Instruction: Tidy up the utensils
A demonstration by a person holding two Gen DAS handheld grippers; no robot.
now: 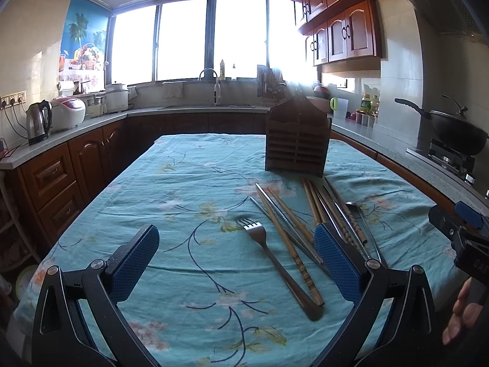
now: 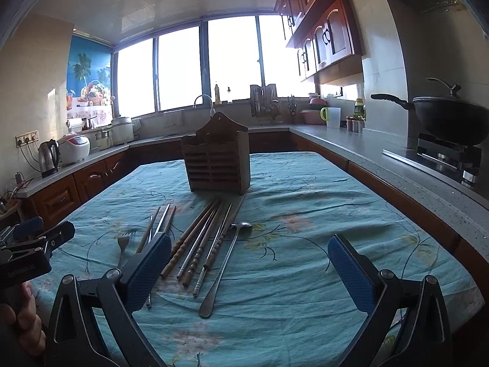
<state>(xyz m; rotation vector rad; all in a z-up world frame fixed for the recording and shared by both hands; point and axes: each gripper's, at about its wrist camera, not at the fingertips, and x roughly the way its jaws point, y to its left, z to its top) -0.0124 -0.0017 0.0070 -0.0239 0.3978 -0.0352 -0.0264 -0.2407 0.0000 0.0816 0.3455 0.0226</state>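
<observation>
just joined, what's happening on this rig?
Nothing is being handled yet. A person holds two grippers over a table with a teal floral cloth. The left gripper and right gripper are both open and empty. A fork, a spoon and a spread of chopsticks lie loose on the cloth, in front of the wooden holder, which stands upright behind them.

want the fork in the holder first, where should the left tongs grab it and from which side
Probably mid-handle on the fork, coming down from above. It lies flat on the tablecloth, tines toward the wooden holder. Its lower handle touches a bamboo chopstick, while the left side is free. The left tongs are open.
</observation>
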